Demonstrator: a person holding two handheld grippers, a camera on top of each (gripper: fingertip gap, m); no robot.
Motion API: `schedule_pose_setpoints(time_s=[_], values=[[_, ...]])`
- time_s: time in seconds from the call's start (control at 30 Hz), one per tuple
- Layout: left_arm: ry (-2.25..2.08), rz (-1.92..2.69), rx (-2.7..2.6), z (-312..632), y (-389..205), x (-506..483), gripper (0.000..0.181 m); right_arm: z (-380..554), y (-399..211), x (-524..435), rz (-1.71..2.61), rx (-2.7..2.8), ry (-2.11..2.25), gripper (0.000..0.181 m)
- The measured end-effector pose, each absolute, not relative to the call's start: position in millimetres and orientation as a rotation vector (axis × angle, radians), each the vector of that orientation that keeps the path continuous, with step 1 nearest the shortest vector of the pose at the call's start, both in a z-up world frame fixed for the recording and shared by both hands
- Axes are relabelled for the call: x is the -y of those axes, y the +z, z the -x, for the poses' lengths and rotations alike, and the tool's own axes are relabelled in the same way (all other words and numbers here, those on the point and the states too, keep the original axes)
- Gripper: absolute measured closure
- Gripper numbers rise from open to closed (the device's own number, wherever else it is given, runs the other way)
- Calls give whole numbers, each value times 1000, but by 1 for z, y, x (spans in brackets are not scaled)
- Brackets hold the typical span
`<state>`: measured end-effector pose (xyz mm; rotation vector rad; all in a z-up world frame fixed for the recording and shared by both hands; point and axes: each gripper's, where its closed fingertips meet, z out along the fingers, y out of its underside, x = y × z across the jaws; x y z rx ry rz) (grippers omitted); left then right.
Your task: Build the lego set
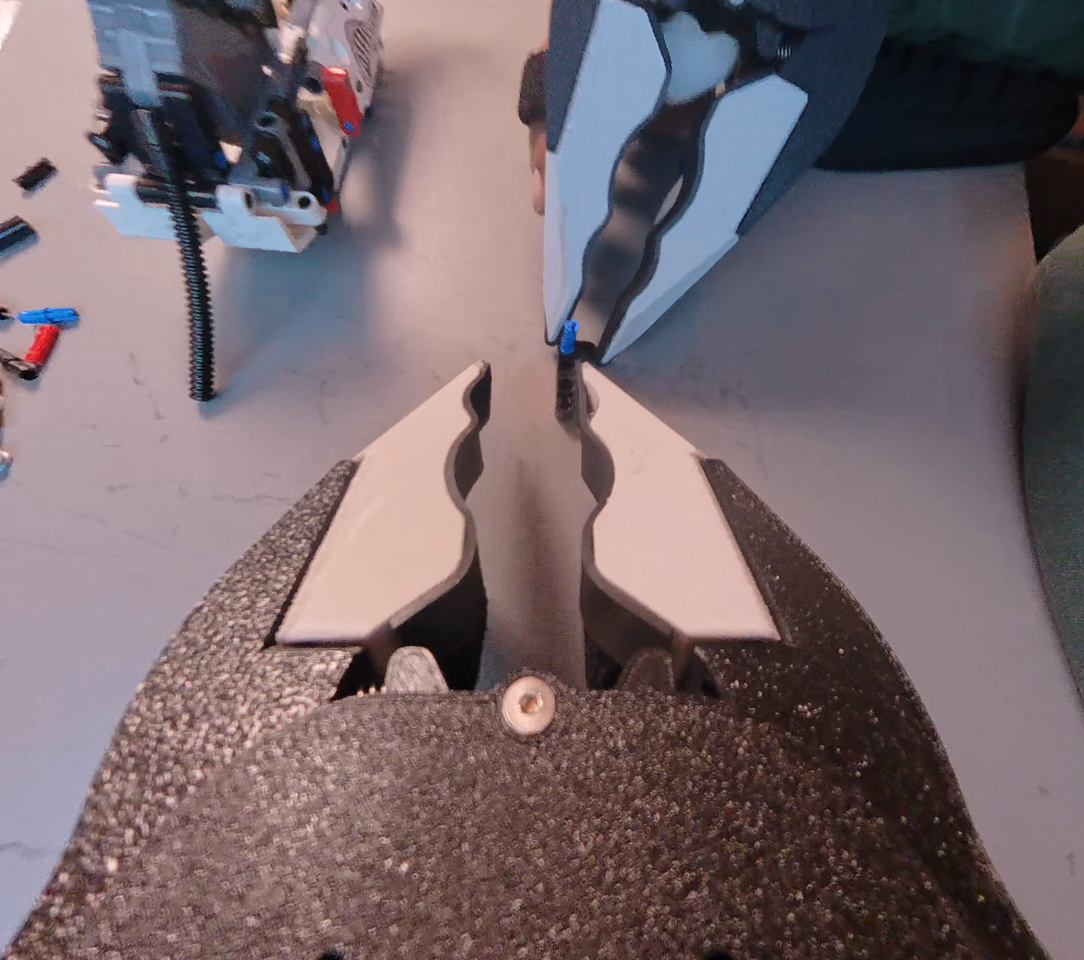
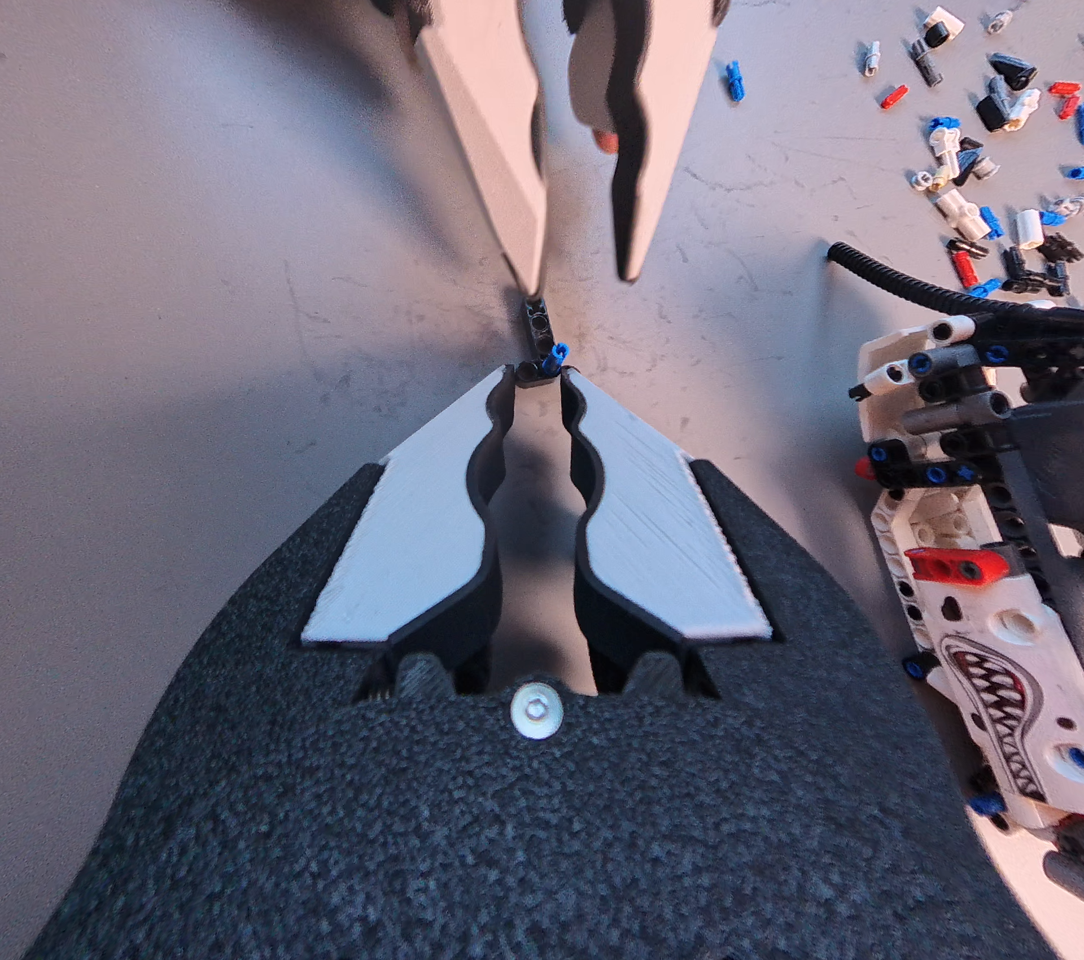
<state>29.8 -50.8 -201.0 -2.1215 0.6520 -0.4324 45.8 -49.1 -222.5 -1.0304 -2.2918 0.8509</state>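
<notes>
Grippers meet tip to tip over the pale grey worktop (image 1: pixel 821 404), with a short black plastic lego beam with round holes (image 2: pixel 537 331) lying flat between them. The right gripper (image 2: pixel 535 373) has its jaws only a little apart, closed in on the near end of that beam, which sits right between the tips; a small blue plastic pin (image 2: pixel 554 356) sticks out of the beam just by the tip on the right of that view. The left gripper (image 1: pixel 535 366) has its jaws clearly apart and holds nothing, though one tip seems to touch the far end of the beam, can't say for sure. Off to the side stands the half-built white, grey and black lego model (image 2: pixel 968 551) with a shark-mouth sticker (image 2: pixel 1003 709), red bits and a black ribbed hose (image 1: pixel 196 298) trailing onto the worktop. Beyond it there's a scatter of loose small lego pieces in blue, red, white and black (image 2: pixel 991 140), well apart from both grippers.
</notes>
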Motion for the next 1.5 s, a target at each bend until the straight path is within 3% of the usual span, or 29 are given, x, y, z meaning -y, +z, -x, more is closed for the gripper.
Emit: schedule_pose_setpoints(time_s=[0.3, 0.47, 0.73, 1.03, 1.43, 1.5], values=[[-313, 1908, -325, 55, -134, 43, 147, -35, -179, 35, 1075, 2046, 1078, 148], [-192, 2061, -276, 99, -160, 57, 156, -29, -158, 12, 1100, 1877, 1105, 147], [-199, 2309, -300, 107, -218, 65, 153, -30, -167, 15, 1055, 1926, 1060, 152], [-144, 2339, -305, 112, -226, 63, 181, -31, -175, 15, 1046, 1960, 1038, 154], [-94, 2322, -293, 107, -223, 57, 181, -29, -176, 11, 1057, 1943, 1009, 156], [-97, 2310, -256, 111, -223, 54, 173, -29, -177, 11, 1060, 1944, 1007, 156]])
